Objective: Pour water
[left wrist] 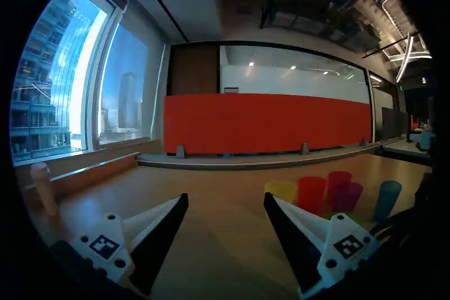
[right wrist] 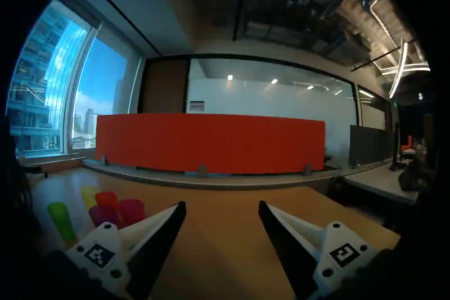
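Note:
In the left gripper view my left gripper [left wrist: 226, 198] hangs open over the wooden table [left wrist: 225, 232], nothing between its fingers. Several plastic cups stand ahead to the right: a yellow cup [left wrist: 280, 190], an orange-red cup [left wrist: 311, 193], a pink cup [left wrist: 338, 182], a purple cup [left wrist: 350, 197] and a blue cup [left wrist: 388, 198]. In the right gripper view my right gripper [right wrist: 221, 205] is open and empty above the table [right wrist: 225, 243]. To its left stand a green cup [right wrist: 61, 220], a yellow cup [right wrist: 89, 196], a red cup [right wrist: 106, 200], a purple cup [right wrist: 101, 214] and a pink cup [right wrist: 131, 210].
A tall pale bottle-like object [left wrist: 44, 187] stands at the table's left edge near the window sill [left wrist: 79, 159]. A red divider panel [left wrist: 264, 122] closes off the table's far side. Another desk [right wrist: 377, 179] lies to the right.

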